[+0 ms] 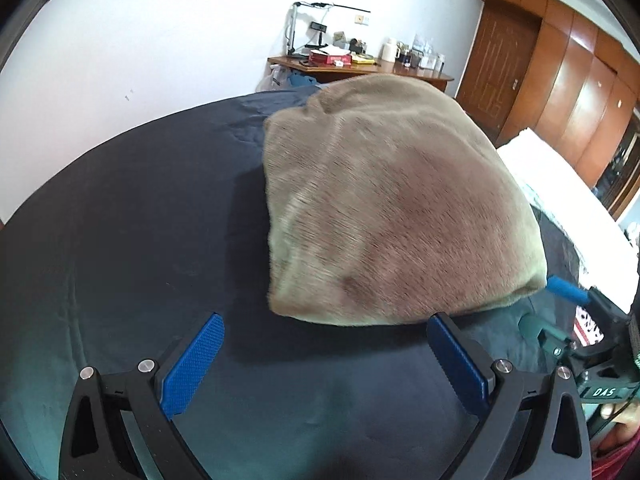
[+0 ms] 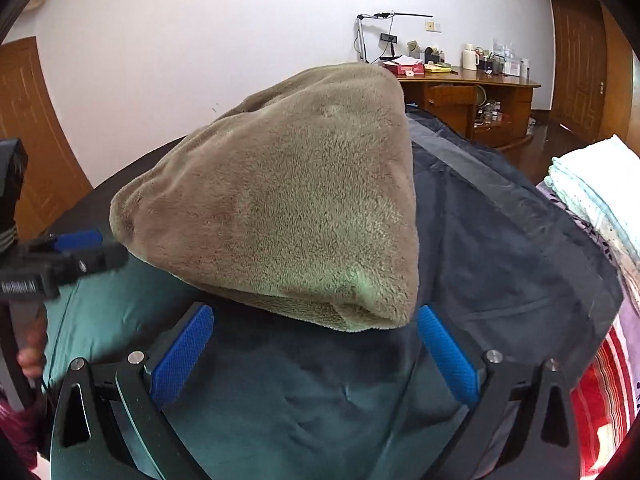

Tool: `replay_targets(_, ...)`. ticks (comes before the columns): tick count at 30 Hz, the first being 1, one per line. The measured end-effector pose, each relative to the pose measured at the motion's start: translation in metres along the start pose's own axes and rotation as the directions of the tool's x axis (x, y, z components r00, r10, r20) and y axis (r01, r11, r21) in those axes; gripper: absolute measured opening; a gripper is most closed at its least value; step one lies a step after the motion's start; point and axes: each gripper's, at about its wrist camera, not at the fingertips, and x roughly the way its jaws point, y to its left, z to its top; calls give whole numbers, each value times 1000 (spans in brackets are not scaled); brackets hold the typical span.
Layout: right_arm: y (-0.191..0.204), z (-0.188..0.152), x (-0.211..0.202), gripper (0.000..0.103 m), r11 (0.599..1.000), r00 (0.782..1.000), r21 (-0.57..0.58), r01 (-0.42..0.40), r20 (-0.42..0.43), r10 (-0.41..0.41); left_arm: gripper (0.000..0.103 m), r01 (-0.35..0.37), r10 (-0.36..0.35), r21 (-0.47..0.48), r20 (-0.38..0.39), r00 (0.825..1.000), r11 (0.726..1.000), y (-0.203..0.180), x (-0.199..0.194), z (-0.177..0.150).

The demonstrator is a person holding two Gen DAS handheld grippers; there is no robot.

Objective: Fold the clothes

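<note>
Fleece garment [image 1: 392,208], taupe and deep-piled, is shown folded into a thick, rounded bundle lying on the dark bedsheet [image 1: 132,216] of a bed. At left, the left hand-held gripper [image 1: 326,354] is seen released, its blue pads spread wide and poised just before the near fold edge, nothing being gripped. At centre, the bundle is judged soft, light and compliant; sagging and unrolling are to be expected if it is lifted by one layer only. A hold is best taken at the doubled near edge [image 2: 320,312], where all layers can be pinched together. At right, the right hand-held gripper [image 2: 316,354] is likewise seen released, near the lower corner. A folded white cloth [image 2: 592,196] is stacked further right.
</note>
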Motion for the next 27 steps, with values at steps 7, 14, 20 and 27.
replay_targets(7, 3, -4, -11, 103, 995, 996, -51, 87, 16, -86, 103, -53, 53, 33, 2, 999, 998, -9, -6, -17)
replay_targets(14, -10, -6, 1, 103, 996, 997, -45, 83, -4, -83, 103, -63, 60, 65, 41, 997, 996, -22, -22, -19)
replay_targets(20, -8, -8, 1, 103, 994, 995, -58, 95, 0, -95, 103, -62, 57, 91, 50, 997, 994, -29, -27, -21)
replay_targets(27, -7, -12, 4, 103, 994, 996, -51, 92, -11, -92, 103, -71, 64, 107, 64, 996, 992, -33, -29, -23)
